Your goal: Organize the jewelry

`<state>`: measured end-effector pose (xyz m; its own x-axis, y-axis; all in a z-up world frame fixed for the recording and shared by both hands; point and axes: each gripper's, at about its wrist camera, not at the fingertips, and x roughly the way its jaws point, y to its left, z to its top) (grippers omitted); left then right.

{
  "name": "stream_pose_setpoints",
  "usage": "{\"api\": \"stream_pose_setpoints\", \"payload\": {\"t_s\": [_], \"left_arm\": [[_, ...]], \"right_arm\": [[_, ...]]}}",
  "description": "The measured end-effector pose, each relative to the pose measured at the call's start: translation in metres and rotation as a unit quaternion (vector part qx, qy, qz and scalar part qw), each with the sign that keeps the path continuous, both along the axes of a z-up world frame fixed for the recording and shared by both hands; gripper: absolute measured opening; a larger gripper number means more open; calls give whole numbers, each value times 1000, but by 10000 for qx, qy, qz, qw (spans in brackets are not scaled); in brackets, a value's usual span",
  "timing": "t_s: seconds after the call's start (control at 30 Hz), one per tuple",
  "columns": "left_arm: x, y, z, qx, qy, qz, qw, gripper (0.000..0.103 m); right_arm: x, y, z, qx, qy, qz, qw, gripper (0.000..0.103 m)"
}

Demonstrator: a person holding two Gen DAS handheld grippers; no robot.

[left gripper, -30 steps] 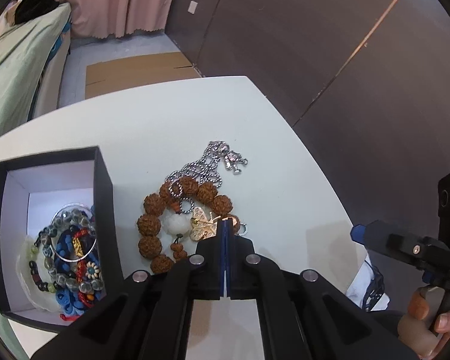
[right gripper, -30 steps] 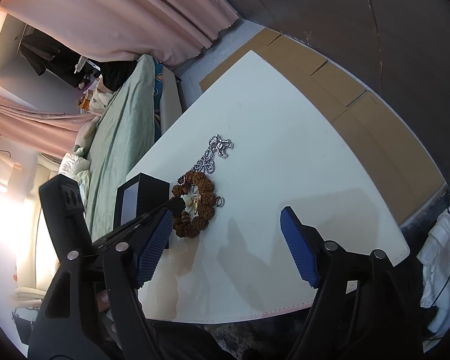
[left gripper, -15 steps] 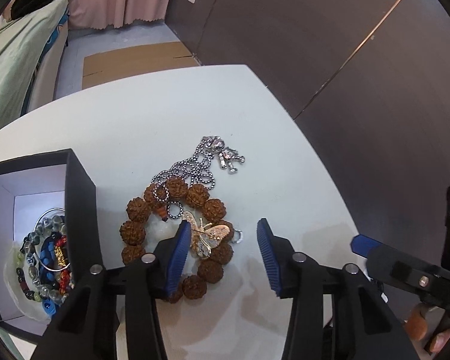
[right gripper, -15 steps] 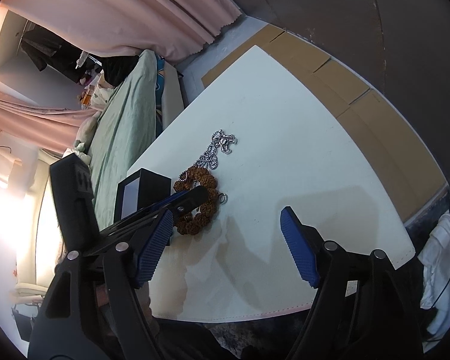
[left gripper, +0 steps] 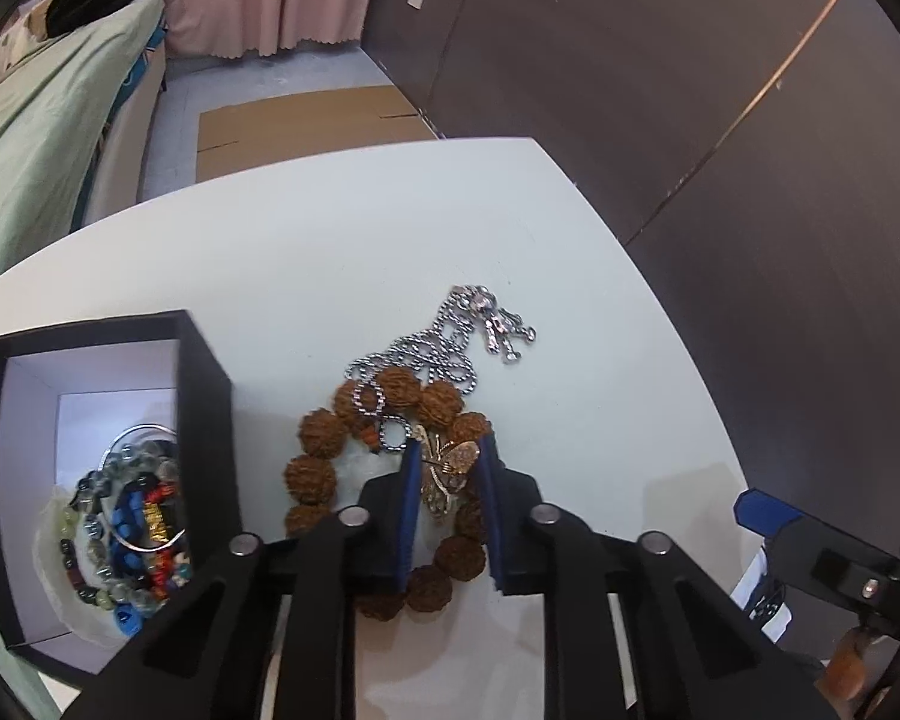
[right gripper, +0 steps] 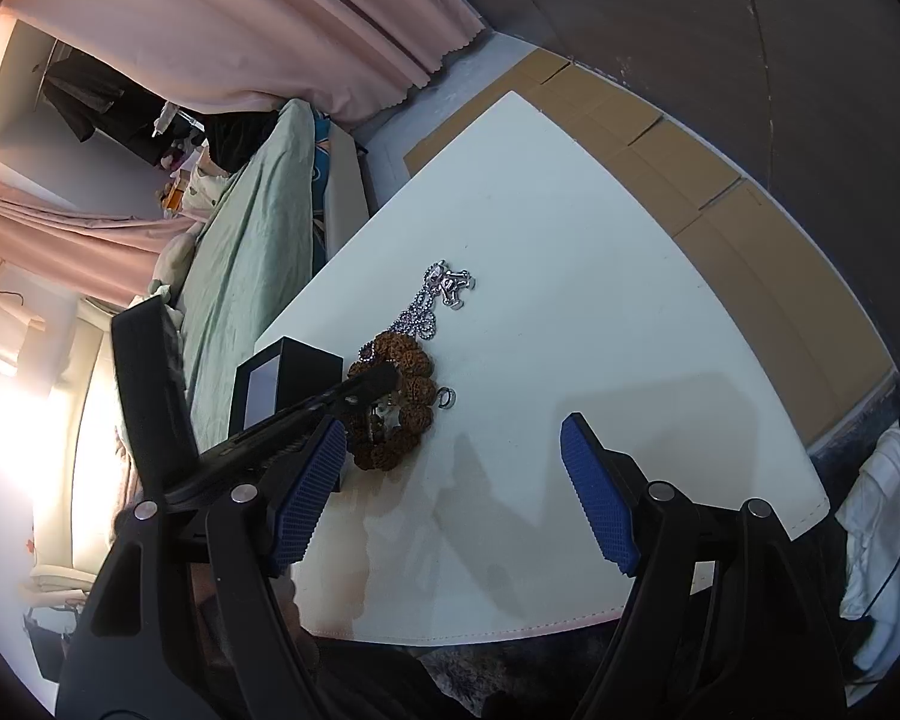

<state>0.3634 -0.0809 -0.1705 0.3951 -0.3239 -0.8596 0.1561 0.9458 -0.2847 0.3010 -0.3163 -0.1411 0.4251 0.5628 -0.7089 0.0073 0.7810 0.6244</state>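
Note:
On the white table lies a brown bead bracelet with a gold butterfly piece on top. A silver ball chain with a charm lies over the bracelet's far side. My left gripper points down onto the bracelet. Its jaws are closing, and the blue pads touch both sides of the butterfly piece. To its left, an open black box holds several bead bracelets. My right gripper hangs open above bare table, right of the bracelet, with nothing between its pads.
A small metal ring lies on the table just right of the bracelet. A bed with a green cover runs along the table's far-left side. Flat cardboard lies on the floor beyond the table's edge, with dark wall panels behind.
My left gripper went from shut to wide open over the butterfly piece, then narrowed until its pads reached it. It shifted slightly over the bracelet. The right gripper has not moved.

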Motion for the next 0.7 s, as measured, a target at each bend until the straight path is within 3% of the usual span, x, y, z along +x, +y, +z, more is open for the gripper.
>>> {"api": "stream_pose_setpoints", "payload": {"t_s": [0.2,0.43,0.53,0.7], "left_arm": [[-4,14,8,-107,-24,69,9999,4],[-10,19,16,-207,-107,91,9997,4],[-12,21,23,-263,-177,96,9995,4],[-21,32,41,-339,-331,104,9988,4]], "right_arm": [[1,3,-1,-111,-1,14,9999,75],[13,16,-13,-349,106,217,9991,52],[17,21,-19,-449,132,274,9985,46],[26,38,-27,-809,138,554,9951,45]]}}
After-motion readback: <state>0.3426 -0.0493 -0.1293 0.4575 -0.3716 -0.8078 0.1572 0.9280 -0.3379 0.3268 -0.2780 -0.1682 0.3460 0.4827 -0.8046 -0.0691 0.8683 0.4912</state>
